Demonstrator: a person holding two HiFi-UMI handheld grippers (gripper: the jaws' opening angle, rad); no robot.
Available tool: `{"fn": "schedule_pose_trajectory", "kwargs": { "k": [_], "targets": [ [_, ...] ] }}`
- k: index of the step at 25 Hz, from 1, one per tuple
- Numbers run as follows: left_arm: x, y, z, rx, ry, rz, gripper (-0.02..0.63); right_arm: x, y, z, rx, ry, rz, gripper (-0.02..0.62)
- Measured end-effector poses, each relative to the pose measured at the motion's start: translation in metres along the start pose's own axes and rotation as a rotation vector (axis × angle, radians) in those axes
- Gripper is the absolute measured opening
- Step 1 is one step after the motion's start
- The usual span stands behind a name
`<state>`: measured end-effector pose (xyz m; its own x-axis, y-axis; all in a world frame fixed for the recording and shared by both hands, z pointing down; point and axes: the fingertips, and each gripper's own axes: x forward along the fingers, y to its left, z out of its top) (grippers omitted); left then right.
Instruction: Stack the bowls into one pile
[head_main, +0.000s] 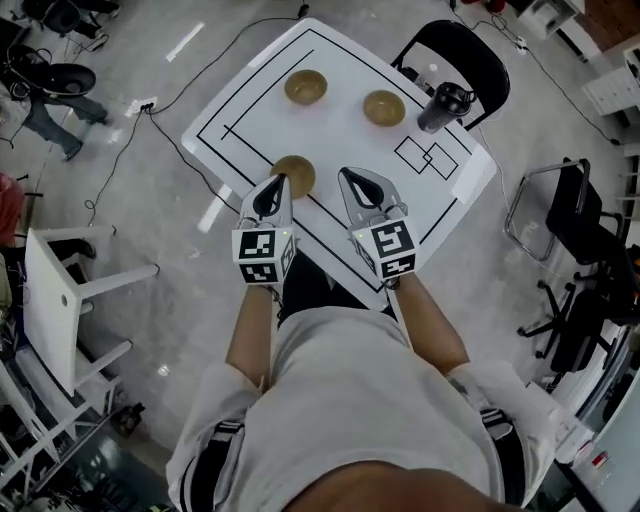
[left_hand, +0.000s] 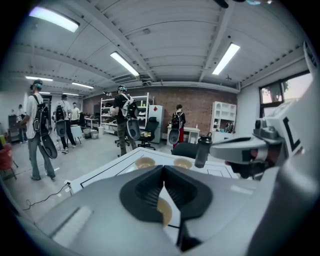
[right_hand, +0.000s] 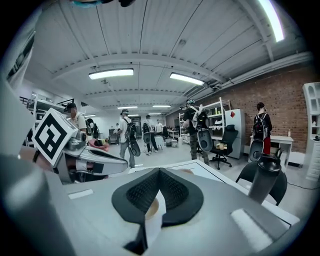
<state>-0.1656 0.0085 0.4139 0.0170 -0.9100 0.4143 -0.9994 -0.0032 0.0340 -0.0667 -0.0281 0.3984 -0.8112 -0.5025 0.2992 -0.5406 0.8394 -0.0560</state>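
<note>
Three tan bowls sit on the white table. The far left bowl and the far right bowl stand apart at the back. The near bowl lies by the front edge. My left gripper hovers just over its left rim, shut and empty. To the right of that bowl, my right gripper is also shut and holds nothing. Each gripper shows at the side of the other's view.
A black bottle stands at the table's far right. A black chair is behind the table, a white stool on the left, an office chair on the right. Cables cross the floor. People stand in the background.
</note>
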Motion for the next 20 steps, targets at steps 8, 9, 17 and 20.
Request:
{"fn": "schedule_pose_trajectory", "kwargs": {
  "k": [8,9,17,20],
  "targets": [
    [0.065,0.009,-0.005,0.056,0.075,-0.181,0.003,0.038,-0.026,-0.023,0.055,0.081,-0.115,0.0],
    [0.072,0.01,-0.009,0.06,0.087,-0.202,0.003,0.042,-0.029,-0.028,0.063,0.093,-0.133,0.0],
    [0.109,0.017,-0.029,0.1,0.147,-0.347,0.003,0.056,-0.042,-0.055,0.083,0.178,-0.237,0.0],
    [0.115,0.016,-0.032,0.122,0.157,-0.381,0.003,0.053,-0.041,-0.061,0.115,0.189,-0.272,0.0]
  ]
}}
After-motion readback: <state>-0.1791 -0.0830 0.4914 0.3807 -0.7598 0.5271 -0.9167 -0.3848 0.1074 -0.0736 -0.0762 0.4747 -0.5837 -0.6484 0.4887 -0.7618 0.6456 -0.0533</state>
